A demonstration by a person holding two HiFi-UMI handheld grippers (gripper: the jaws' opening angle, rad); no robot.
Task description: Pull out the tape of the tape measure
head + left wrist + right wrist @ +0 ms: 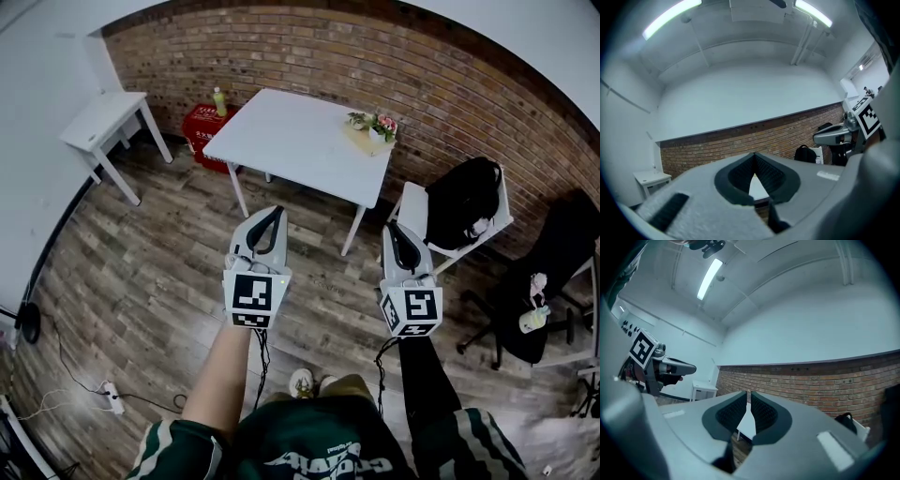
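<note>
Currently left claw [277, 210] clenched, empty; right claw [392, 226] slightly parted, empty; red crate [202, 129] lettering unreadable.

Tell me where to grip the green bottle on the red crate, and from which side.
Grip the green bottle round its body, jaws level, probably. It stands upright on the red crate, brick wall behind, white table close at the picture's right, so come from the open floor side.

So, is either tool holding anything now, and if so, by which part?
Nothing is held. The left tool has its jaws shut together with nothing between them; the right tool has its jaws slightly apart, also empty.
</note>
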